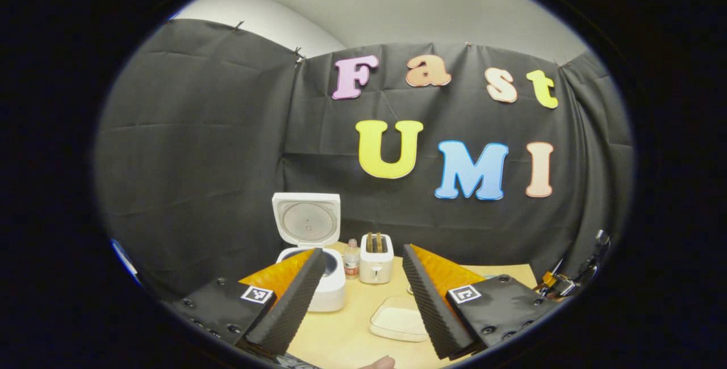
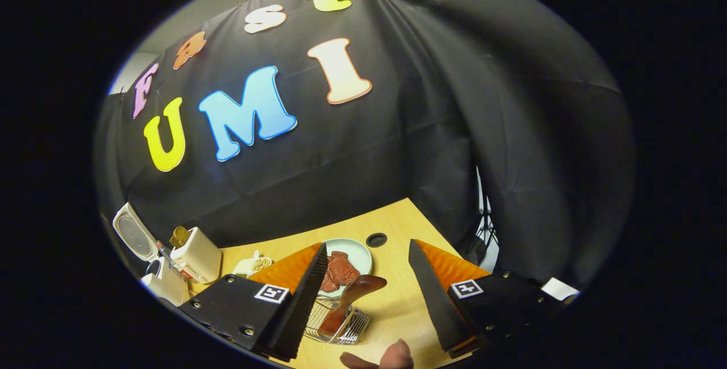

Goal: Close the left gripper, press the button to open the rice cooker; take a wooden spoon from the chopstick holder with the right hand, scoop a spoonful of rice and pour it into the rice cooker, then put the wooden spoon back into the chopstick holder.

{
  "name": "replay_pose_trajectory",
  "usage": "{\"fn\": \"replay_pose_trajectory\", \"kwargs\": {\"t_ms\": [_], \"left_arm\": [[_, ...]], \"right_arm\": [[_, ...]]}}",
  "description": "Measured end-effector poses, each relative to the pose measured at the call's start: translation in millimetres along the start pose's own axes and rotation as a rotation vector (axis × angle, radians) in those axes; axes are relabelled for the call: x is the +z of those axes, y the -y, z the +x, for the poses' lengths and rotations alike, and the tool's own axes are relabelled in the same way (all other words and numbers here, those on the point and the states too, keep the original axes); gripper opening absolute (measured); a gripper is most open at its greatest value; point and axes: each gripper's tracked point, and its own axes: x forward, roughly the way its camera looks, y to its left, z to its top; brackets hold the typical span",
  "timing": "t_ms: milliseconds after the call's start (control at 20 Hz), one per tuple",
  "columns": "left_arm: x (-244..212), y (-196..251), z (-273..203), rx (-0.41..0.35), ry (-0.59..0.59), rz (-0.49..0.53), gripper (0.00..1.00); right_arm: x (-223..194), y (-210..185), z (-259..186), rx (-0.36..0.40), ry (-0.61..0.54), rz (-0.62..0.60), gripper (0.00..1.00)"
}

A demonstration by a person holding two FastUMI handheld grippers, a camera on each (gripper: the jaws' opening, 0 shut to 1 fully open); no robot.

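The white rice cooker [image 1: 332,286] stands at the left back of the wooden table with its lid [image 1: 306,221] up. My left gripper [image 1: 362,251] is open and held above the table, short of the cooker. A clear box of rice [image 1: 397,319] lies between its fingers, nearer the right one. In the right gripper view the wooden spoon [image 2: 353,294] stands in the wire chopstick holder [image 2: 341,328]. My right gripper [image 2: 368,247] is open above it, and the spoon is close to the left finger without being gripped. The open cooker [image 2: 162,284] sits far left.
A white toaster [image 1: 376,258] and a small bottle [image 1: 351,258] stand right of the cooker. A plate of red meat [image 2: 346,264], a small dish of beans [image 2: 255,264] and a cable hole [image 2: 376,239] lie behind the holder. A person's fingertip [image 2: 397,355] shows at the bottom.
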Motion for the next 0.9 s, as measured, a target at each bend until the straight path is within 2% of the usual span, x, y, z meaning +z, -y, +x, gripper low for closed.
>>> {"fn": "replay_pose_trajectory", "kwargs": {"t_ms": [100, 350, 450, 550, 600, 700, 800, 900], "left_arm": [[-2.4, 0.2, 1.0, -0.015, 0.004, -0.013, 0.96], [4.3, -13.3, 15.4, -0.067, 0.034, -0.04, 0.95], [10.6, -27.1, 24.0, -0.085, 0.065, -0.059, 0.93], [10.9, -44.2, 37.4, -0.113, 0.077, -0.087, 0.93], [14.8, -54.7, 46.7, -0.127, 0.087, -0.099, 0.96], [17.5, -78.1, 65.5, -0.157, 0.08, -0.117, 0.93], [27.4, -109.3, 84.6, -0.163, 0.098, -0.106, 0.93], [31.9, -137.9, 105.0, -0.161, 0.11, -0.111, 0.92]], "right_arm": [[22.0, -3.9, -17.6, -0.009, 0.055, -0.048, 0.88], [85.2, -38.2, -92.1, -0.02, 0.236, -0.141, 0.88], [107.7, -69.2, -125.0, 0.003, 0.323, -0.207, 0.88], [125.7, -99.5, -156.2, -0.003, 0.393, -0.31, 0.88], [132.8, -115.7, -170.8, -0.015, 0.422, -0.367, 0.88], [142.2, -152.9, -197.0, -0.04, 0.46, -0.457, 0.89], [147.3, -201.3, -221.8, -0.035, 0.486, -0.475, 0.9], [140.0, -254.7, -241.2, 0.011, 0.498, -0.436, 0.91]]}}
